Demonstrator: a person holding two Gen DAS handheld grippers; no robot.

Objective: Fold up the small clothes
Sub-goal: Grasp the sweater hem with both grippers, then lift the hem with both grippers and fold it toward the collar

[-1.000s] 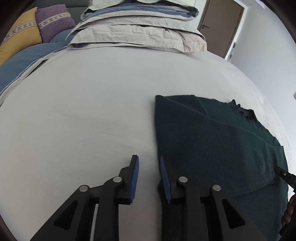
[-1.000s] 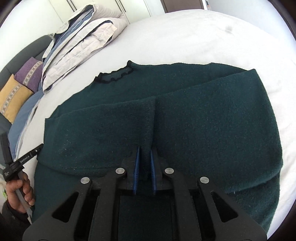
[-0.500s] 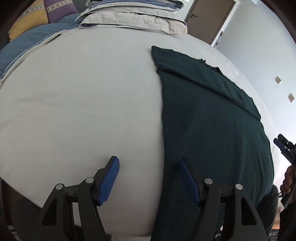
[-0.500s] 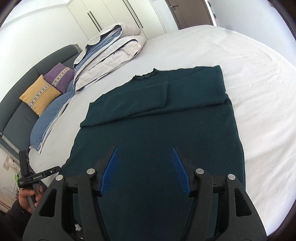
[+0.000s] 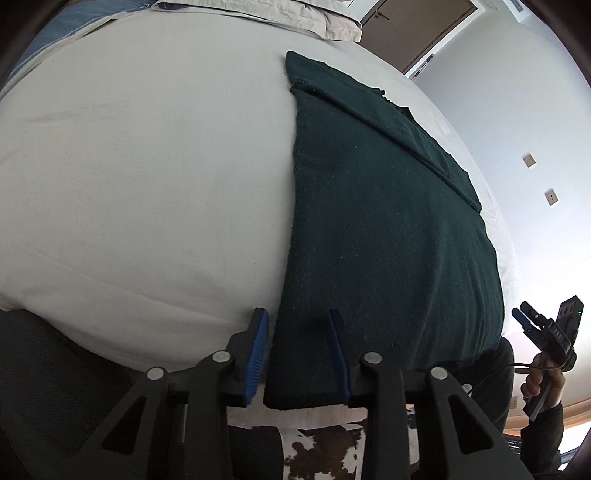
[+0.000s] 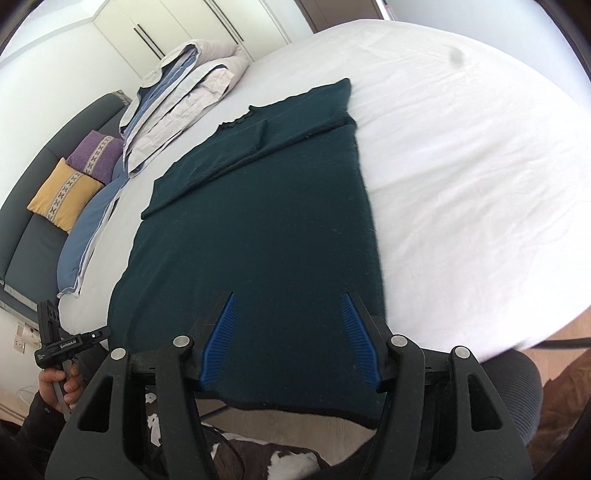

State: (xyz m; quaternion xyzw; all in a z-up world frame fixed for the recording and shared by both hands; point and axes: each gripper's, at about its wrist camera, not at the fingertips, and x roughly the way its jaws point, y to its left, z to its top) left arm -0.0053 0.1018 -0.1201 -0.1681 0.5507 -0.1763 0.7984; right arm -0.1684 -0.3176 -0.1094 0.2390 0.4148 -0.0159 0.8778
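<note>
Both grippers pulled back from mid-sweater to its near hem since a second ago. Left wrist: left gripper (image 5: pixel 298 352) closing, hem corner of dark green sweater (image 5: pixel 388 229) between the jaws, pads not yet pressing; sweater flat on white bed (image 5: pixel 147 166), hem overhanging the edge. Right wrist: right gripper (image 6: pixel 289 338) released, jaws wide over sweater (image 6: pixel 258 229) hem; sleeves folded across the chest.

A home bedroom — white-sheeted bed (image 6: pixel 461 155), folded duvet (image 6: pixel 184 85), cushions (image 6: pixel 64 195), built-in wardrobe (image 6: pixel 159 26).
</note>
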